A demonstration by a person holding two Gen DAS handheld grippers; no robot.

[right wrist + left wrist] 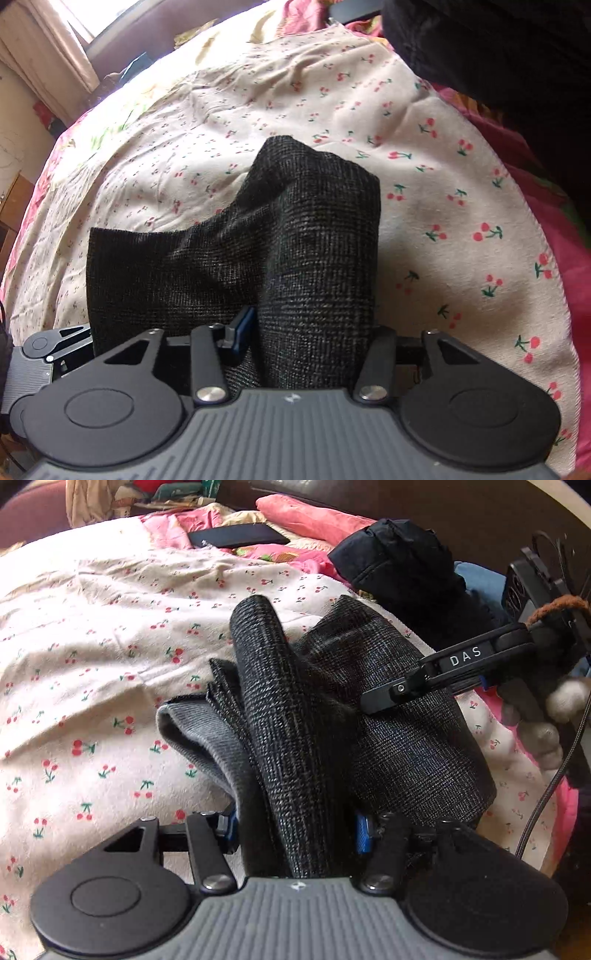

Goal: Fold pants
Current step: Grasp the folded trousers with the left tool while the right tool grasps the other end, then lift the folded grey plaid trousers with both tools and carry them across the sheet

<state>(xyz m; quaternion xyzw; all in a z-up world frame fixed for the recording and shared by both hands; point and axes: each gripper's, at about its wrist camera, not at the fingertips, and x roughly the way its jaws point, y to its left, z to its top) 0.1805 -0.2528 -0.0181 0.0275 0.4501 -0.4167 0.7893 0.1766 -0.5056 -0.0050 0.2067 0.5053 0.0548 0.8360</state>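
Between the blue pads (364, 834) of the left gripper (295, 830) a thick fold of the dark checked pants (291, 716) is clamped. Bunched pants cloth likewise fills the right gripper (314, 332), and a grip is seen there; only its left pad (243, 325) shows. Beyond both, the pants are draped onto a cherry-print sheet (92, 635). Farther back, a black garment (399, 561) and a pink pillow (310, 517) are noted.

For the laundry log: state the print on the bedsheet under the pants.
Cream sheet with small red cherries; clearest in right wrist view.
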